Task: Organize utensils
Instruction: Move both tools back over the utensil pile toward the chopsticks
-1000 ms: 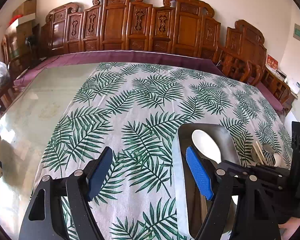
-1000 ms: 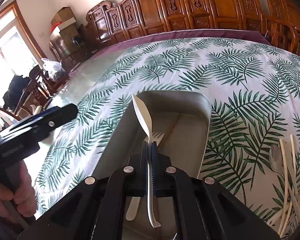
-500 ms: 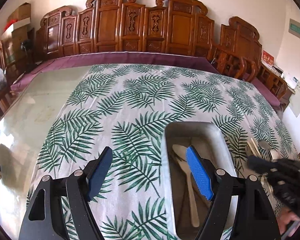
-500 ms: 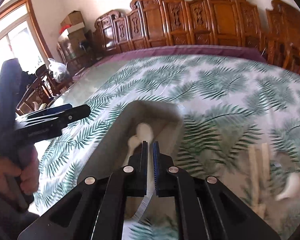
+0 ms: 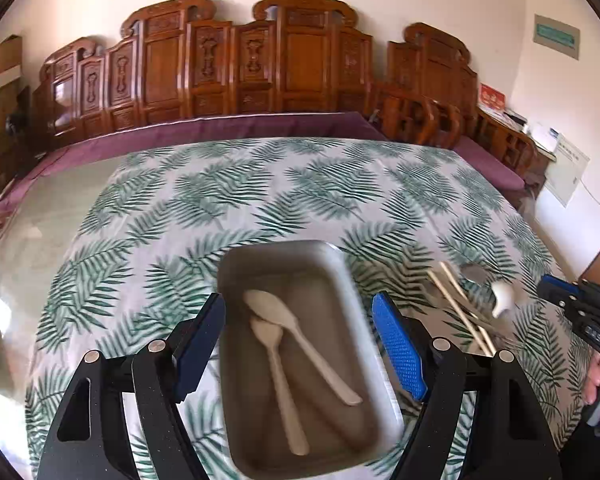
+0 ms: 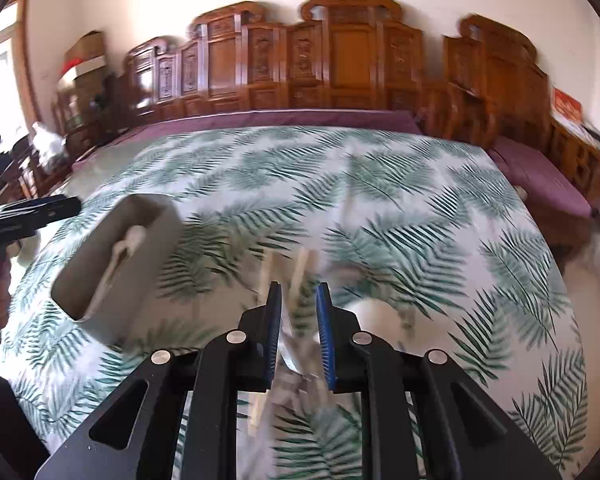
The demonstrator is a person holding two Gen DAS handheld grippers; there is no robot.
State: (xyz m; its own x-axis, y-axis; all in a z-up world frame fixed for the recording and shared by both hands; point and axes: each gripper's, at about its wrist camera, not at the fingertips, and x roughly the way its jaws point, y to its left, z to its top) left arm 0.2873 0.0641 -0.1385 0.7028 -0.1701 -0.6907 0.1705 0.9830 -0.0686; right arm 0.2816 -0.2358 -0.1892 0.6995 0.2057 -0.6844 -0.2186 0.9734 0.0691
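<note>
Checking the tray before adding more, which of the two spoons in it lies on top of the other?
The longer spoon, running diagonally toward the tray's right side, lies on top; its bowl overlaps the bowl of the shorter, straighter spoon.

In the right wrist view motion blur smears the loose utensils (image 6: 300, 276) lying on the bench (image 6: 380, 200) under the right gripper (image 6: 299, 316), so their kinds cannot be told apart; whether anything sits between the opening jaws is unclear. The tray (image 6: 112, 256) there is blurred too. In the left wrist view the tray's near end (image 5: 300, 468) runs out at the picture's bottom edge, and the left gripper (image 5: 298, 344) hides part of its sides.
</note>
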